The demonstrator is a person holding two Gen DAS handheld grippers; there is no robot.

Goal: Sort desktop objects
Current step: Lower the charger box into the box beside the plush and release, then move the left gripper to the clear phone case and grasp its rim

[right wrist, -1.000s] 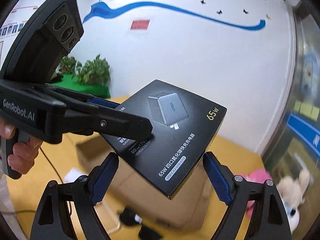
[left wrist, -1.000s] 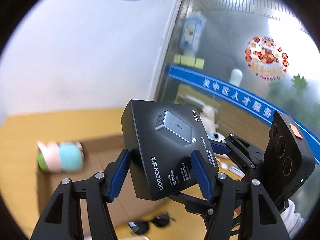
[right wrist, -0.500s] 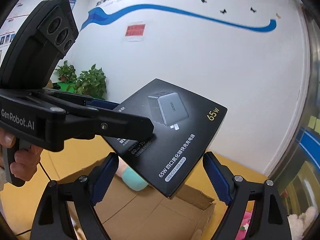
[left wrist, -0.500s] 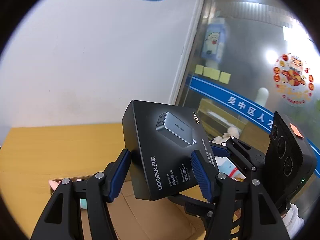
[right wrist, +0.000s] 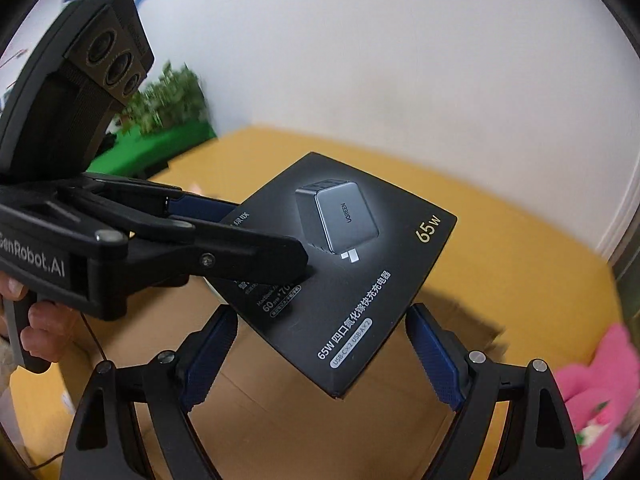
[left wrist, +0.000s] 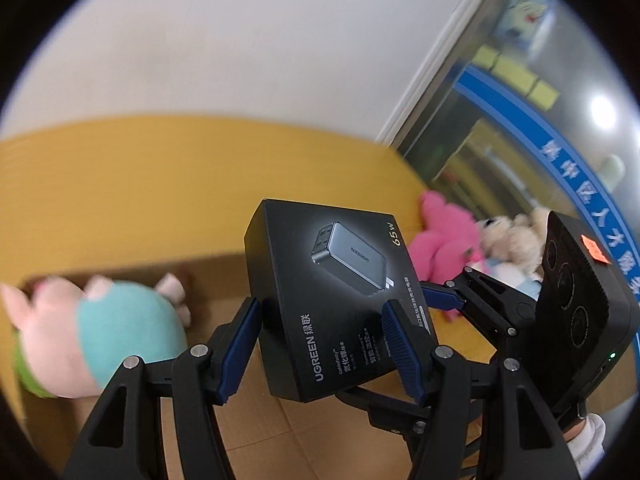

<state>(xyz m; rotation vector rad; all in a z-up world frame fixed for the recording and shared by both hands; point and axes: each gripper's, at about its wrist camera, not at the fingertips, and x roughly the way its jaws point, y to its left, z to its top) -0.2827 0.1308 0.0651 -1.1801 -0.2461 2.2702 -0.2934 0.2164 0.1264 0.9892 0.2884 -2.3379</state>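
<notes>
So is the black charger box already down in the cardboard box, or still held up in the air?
Held up. The charger box hangs tilted above the open cardboard box, pinched between the fingers of the left gripper, touching nothing below.

Office: slogan-striped glass partition, potted plants.

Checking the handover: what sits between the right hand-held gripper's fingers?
The black charger box, its near corner between the fingers, shown in the right wrist view.
</notes>
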